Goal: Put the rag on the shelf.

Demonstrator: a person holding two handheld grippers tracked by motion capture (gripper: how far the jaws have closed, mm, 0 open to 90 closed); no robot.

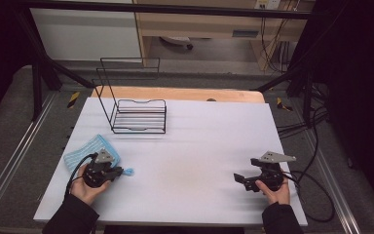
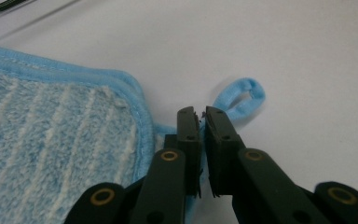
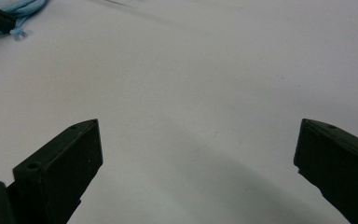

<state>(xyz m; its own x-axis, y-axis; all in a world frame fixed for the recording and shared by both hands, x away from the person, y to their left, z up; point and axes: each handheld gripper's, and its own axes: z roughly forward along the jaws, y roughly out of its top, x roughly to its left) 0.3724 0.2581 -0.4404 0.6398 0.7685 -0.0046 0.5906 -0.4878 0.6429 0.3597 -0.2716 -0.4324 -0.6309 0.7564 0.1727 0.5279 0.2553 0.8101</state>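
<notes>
A light blue striped towel (image 1: 85,152) lies flat at the near left of the white table (image 1: 199,136). Its small hanging loop (image 1: 128,171) sticks out to the right. My left gripper (image 1: 119,172) rests low at the towel's corner. In the left gripper view the jaws (image 2: 200,116) stand almost together, with blue fabric pinched between the pads at the foot of the loop (image 2: 244,95); the towel (image 2: 51,140) spreads to their left. My right gripper (image 1: 238,179) sits near the table's right front, wide open (image 3: 198,140) over bare surface with nothing between its fingers.
A black wire rack (image 1: 139,117) stands at the back left of the table. Cables (image 1: 316,190) trail off the right edge. In the right gripper view the towel's edge (image 3: 23,9) shows far off at the top left.
</notes>
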